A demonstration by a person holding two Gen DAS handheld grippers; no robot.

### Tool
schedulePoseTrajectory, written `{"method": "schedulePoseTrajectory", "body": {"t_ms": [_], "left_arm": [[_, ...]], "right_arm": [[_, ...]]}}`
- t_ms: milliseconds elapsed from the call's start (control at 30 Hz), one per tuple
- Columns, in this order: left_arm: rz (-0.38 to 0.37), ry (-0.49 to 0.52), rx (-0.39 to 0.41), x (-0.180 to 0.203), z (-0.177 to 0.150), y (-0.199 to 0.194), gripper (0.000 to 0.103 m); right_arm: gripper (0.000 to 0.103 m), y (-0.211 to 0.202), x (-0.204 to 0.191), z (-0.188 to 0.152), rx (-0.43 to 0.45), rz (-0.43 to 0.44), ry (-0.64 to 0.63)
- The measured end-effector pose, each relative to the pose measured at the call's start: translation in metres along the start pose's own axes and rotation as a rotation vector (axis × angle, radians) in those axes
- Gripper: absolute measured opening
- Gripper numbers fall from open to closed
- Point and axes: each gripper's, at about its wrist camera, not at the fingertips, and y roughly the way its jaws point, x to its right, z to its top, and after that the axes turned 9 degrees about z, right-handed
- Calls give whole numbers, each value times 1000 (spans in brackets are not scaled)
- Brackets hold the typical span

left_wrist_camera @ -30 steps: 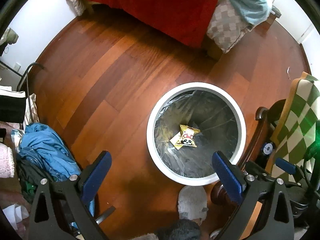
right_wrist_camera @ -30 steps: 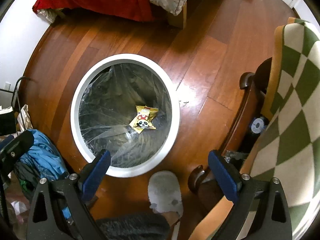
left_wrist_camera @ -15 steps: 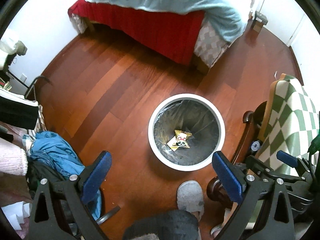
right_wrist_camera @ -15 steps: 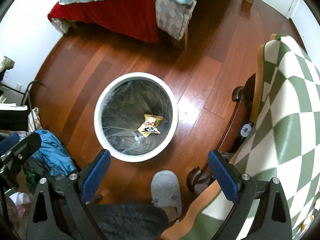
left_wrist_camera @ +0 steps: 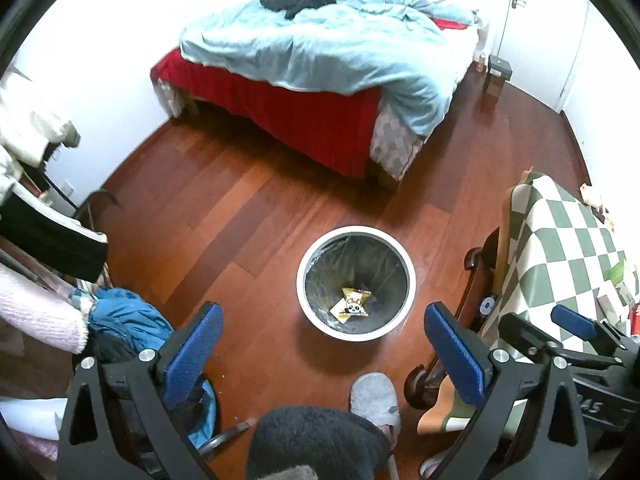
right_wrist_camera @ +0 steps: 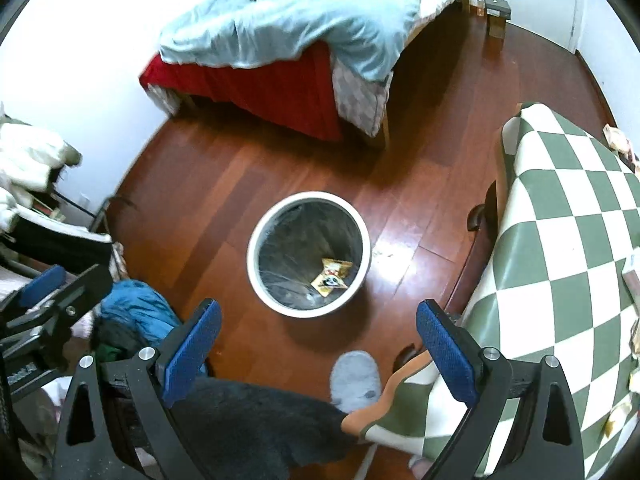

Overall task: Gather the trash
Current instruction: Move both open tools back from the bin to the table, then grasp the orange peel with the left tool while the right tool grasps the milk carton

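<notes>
A white round trash bin [left_wrist_camera: 308, 258] with a dark liner stands on the wooden floor; it also shows in the right wrist view [right_wrist_camera: 256, 240]. A yellow panda snack wrapper [left_wrist_camera: 353, 303] lies at its bottom, seen too in the right wrist view [right_wrist_camera: 332, 276]. My left gripper [left_wrist_camera: 324, 344] is open and empty, high above the floor in front of the bin. My right gripper [right_wrist_camera: 318, 340] is open and empty, also high above the bin. The right gripper shows at the right edge of the left wrist view [left_wrist_camera: 576, 332].
A table with a green-and-white checked cloth [right_wrist_camera: 560, 240] stands at the right, with small packets [right_wrist_camera: 618, 138] at its far edge. A bed with a blue blanket [left_wrist_camera: 320, 40] is at the back. Clothes [left_wrist_camera: 124, 316] are piled left. A grey slipper [left_wrist_camera: 376, 400] is below.
Both grippers have risen and pulled back from the bin, so it looks smaller and more of the room shows. Both stay open and empty.
</notes>
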Motion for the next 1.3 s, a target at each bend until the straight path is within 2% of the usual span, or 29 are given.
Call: {"method": "schedulePoseTrajectory", "body": {"t_ms": [133, 233, 333, 500, 633, 733, 833, 900, 967, 1067, 1233, 1300], "left_arm": [[45, 19, 59, 16, -6, -26, 103], [16, 40, 78, 41, -11, -38, 103], [-17, 76, 79, 74, -18, -42, 103], [-100, 209, 33, 170, -34, -32, 103], [-171, 330, 3, 268, -59, -27, 103], [-200, 415, -13, 337, -78, -23, 103], [-212, 495, -47, 400, -100, -13, 103], [-209, 539, -66, 433, -115, -9, 103], [-205, 573, -86, 454, -127, -4, 103], [-184, 616, -103, 476, -143, 2, 103], [-171, 631, -116, 487, -156, 7, 103], [-172, 633, -119, 487, -157, 7, 103]], "right_arm": [[102, -38, 15, -11, 73, 66, 64], [103, -65, 39, -22, 118, 77, 128], [103, -98, 82, -41, 153, 56, 209], [103, -144, 172, -75, 176, -69, 341], [103, -186, 268, -109, 164, -230, 451], [103, -211, 336, -128, 90, -362, 475], [103, -222, 406, -145, -63, -498, 442], [103, -222, 440, -154, -156, -545, 421], [103, -219, 476, -162, -248, -552, 401], [102, -209, 508, -167, -353, -542, 350], [102, -190, 533, -166, -415, -514, 289], [92, -189, 540, -168, -396, -481, 314]]}}
